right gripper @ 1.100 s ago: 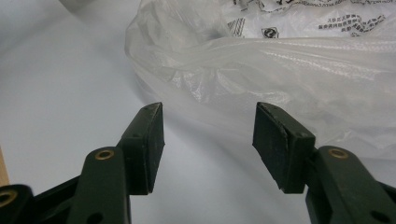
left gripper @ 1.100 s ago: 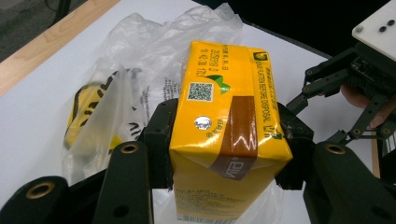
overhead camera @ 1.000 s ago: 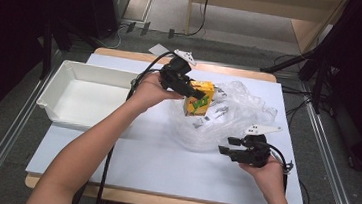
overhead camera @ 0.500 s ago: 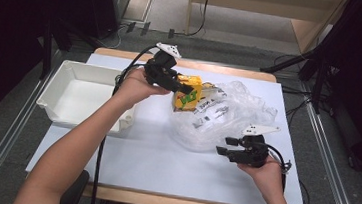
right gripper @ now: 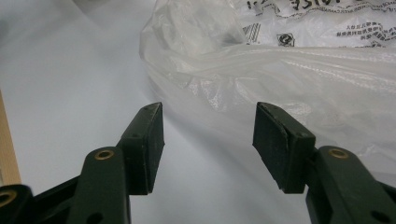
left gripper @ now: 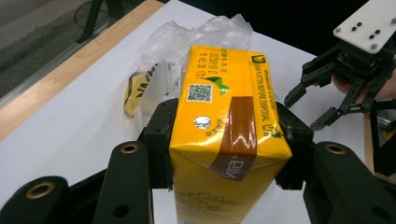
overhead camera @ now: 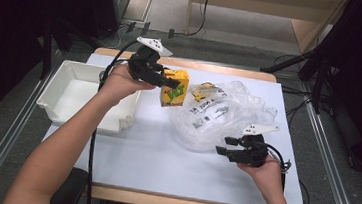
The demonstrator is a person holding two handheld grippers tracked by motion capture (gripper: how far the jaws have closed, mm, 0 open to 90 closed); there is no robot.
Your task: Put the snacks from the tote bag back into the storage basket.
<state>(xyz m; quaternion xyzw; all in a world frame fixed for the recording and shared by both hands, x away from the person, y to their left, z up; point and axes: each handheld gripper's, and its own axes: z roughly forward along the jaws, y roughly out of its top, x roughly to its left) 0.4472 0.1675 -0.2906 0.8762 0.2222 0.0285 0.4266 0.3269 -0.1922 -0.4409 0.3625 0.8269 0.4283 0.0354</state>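
While left tongs (overhead camera: 170, 83) clamp the carton (overhead camera: 175, 87), the bin (overhead camera: 69, 91) sits bare.

I'm working over a white table (overhead camera: 153, 159) with a wooden edge along its far and near sides. On my left a white tray (overhead camera: 69, 91) sits on it, reaching the table's left edge. Right of the middle a crumpled clear plastic bag (overhead camera: 228, 116) with black print lies on the top, and something yellow (overhead camera: 202, 91) shows through it at the far side. The near part of the top in front of me is bare white surface. The table stands on a grey floor (overhead camera: 10, 136).
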